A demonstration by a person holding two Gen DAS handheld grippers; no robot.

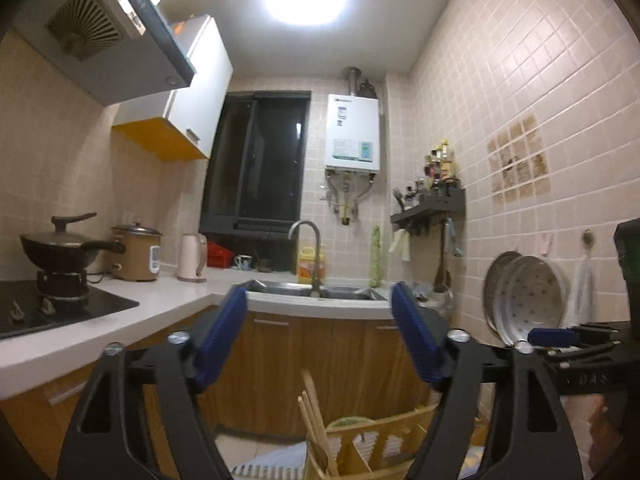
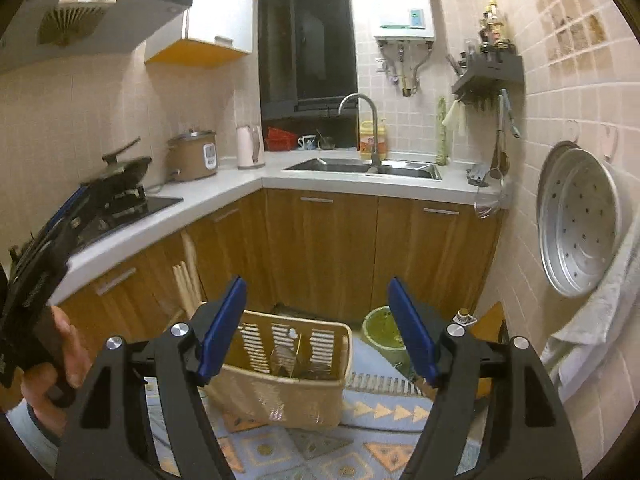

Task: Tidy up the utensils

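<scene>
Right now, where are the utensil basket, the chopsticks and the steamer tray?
utensil basket (image 2: 280,390): right wrist view, front slatted wall.
chopsticks (image 1: 316,426): left wrist view, mid-shaft, standing in the basket.
steamer tray (image 2: 582,224): right wrist view, perforated face.

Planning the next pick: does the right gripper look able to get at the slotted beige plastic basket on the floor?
Probably yes. The right gripper is open and empty, the slotted beige plastic basket sits just below and ahead, and nothing blocks the way.

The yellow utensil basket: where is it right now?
In the right wrist view the basket sits low at centre on the patterned mat, before the wooden cabinets, left of a green bin.
</scene>
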